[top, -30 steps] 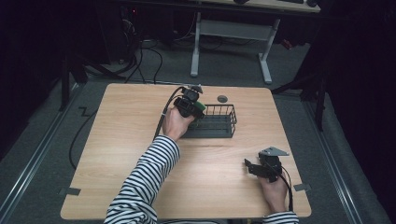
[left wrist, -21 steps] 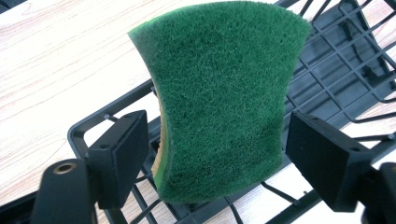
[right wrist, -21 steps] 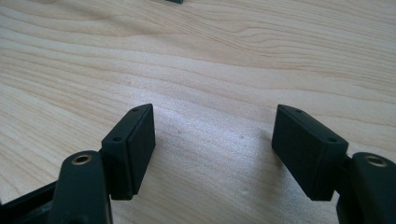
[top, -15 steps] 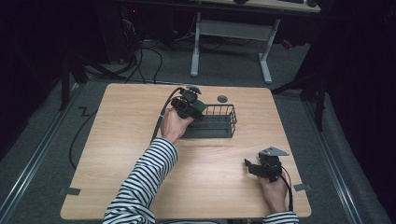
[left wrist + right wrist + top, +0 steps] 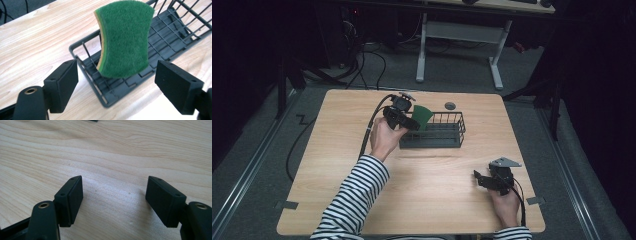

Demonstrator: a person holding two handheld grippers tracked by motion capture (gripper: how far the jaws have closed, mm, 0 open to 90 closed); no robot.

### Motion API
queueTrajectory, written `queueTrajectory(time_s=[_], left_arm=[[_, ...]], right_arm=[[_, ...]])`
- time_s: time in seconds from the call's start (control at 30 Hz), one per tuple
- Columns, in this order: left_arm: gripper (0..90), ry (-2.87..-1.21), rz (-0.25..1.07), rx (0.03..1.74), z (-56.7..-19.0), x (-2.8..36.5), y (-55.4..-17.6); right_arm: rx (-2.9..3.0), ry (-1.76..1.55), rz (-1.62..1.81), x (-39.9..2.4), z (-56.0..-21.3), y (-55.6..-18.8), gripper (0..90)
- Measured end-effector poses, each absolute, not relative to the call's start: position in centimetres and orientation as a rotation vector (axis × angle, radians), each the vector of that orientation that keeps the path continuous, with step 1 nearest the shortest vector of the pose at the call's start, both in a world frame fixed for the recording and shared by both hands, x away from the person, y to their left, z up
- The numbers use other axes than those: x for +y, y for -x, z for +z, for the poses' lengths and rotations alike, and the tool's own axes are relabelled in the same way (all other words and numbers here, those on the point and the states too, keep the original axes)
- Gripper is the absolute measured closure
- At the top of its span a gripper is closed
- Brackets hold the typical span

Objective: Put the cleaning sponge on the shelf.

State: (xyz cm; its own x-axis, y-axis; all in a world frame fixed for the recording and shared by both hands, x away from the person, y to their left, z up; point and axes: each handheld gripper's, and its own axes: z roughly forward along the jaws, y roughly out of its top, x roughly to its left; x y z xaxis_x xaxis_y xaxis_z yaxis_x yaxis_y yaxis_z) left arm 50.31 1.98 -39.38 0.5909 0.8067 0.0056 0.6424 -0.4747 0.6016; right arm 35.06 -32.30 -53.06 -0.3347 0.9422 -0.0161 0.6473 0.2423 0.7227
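Left gripper (image 5: 116, 85) reached forward in a striped-sleeved arm, 2 jaws spread wide, green sponge (image 5: 124, 38) just ahead between them, standing on edge in the wire basket (image 5: 172, 30), right gripper (image 5: 113, 197) low over bare table (image 5: 105, 152), jaws spread, holding nothing.

Colours we see
Green sponge (image 5: 123, 37) with yellow edge, dark grey basket (image 5: 170, 30), pale wood table (image 5: 337, 165), our black-and-white striped sleeve (image 5: 352, 200).

A green scouring sponge (image 5: 123, 37) with a yellow underlayer stands on edge, tilted, at the left end of a dark wire basket (image 5: 447, 134) lying near the desk's far edge.
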Motion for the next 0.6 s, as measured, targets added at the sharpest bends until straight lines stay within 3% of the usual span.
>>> queueTrajectory(time_s=[0.6], left_arm=[[22.5, -2.172, 0.422, 1.139, -39.0, 8.1, -45.2]], right_arm=[[2.067, -1.452, 0.871, -32.3, -53.1, -35.1, 30.4]])
